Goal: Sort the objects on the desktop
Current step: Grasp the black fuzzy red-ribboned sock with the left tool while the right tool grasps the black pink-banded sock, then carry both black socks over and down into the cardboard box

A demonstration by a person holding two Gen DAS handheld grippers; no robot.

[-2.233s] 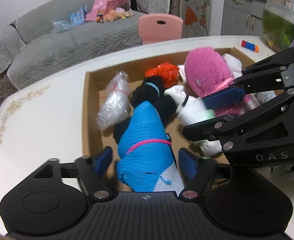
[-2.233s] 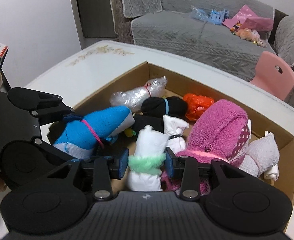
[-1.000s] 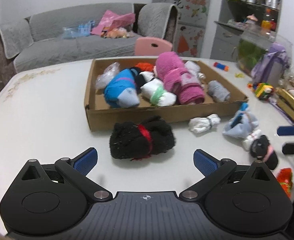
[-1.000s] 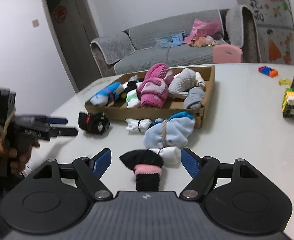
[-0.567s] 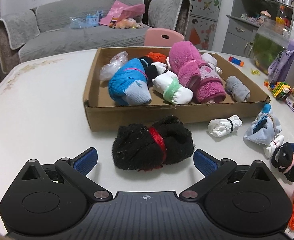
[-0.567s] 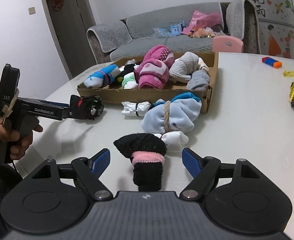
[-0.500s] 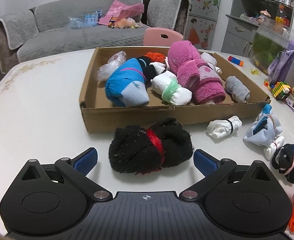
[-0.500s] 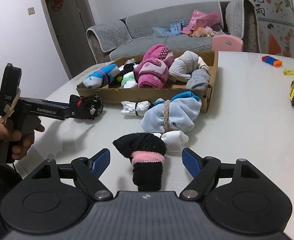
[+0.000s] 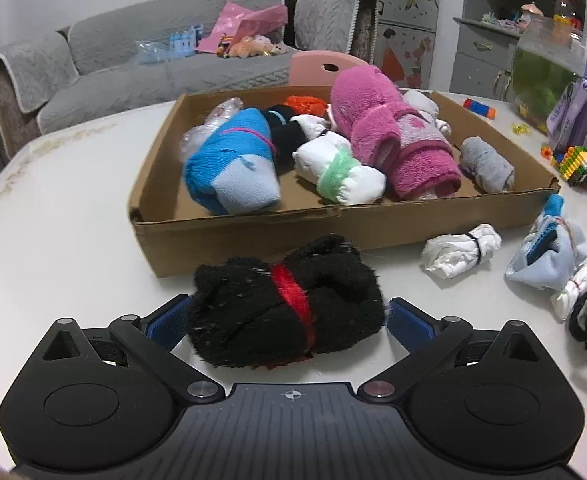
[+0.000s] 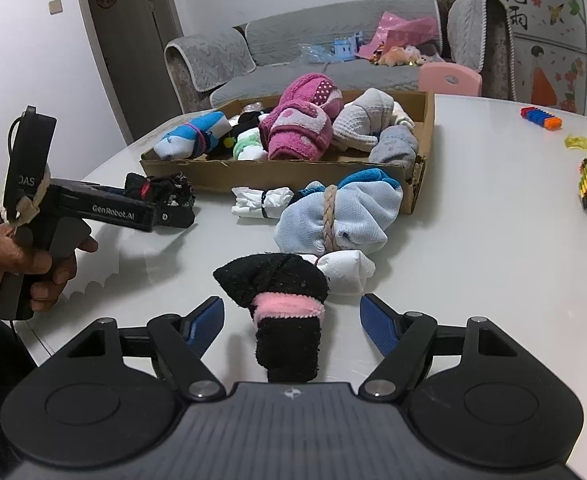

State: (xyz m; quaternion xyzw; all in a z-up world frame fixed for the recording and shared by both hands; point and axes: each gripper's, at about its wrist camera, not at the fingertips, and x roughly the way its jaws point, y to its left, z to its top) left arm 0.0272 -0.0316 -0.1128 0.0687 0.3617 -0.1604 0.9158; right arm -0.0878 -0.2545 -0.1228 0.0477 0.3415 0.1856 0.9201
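We judged the main risk to be a poor grip on soft goods. The black bundle with the red band (image 9: 289,312) filled nearly the whole span between the left gripper (image 9: 289,316) fingers, low in the centre of the left wrist frame, so a closing squeeze could catch only fluff and let the roll slip — or push it against the cardboard box (image 9: 253,236) wall just behind it. On the other side, the black sock with the pink band (image 10: 281,308) lay lengthwise between the right gripper (image 10: 292,322) fingers, and its far end sat touching or just beside a small white roll (image 10: 347,270); a careless close might drag that neighbour along.

The left fingers stood wide apart, their blue pads (image 9: 409,318) right at the two ends of the bundle (whether they actually touched the fabric, we could not tell). They held nothing yet. The right fingers were equally spread, with clear surface (image 10: 473,200) showing on both sides of the sock, and gripped nothing.

Both bundles rested on the white surface outside the box, which sat in the upper middle of each frame, already holding several rolled socks. A pale blue bundle (image 10: 341,212) and a white knotted one (image 10: 261,200) also waited outside.
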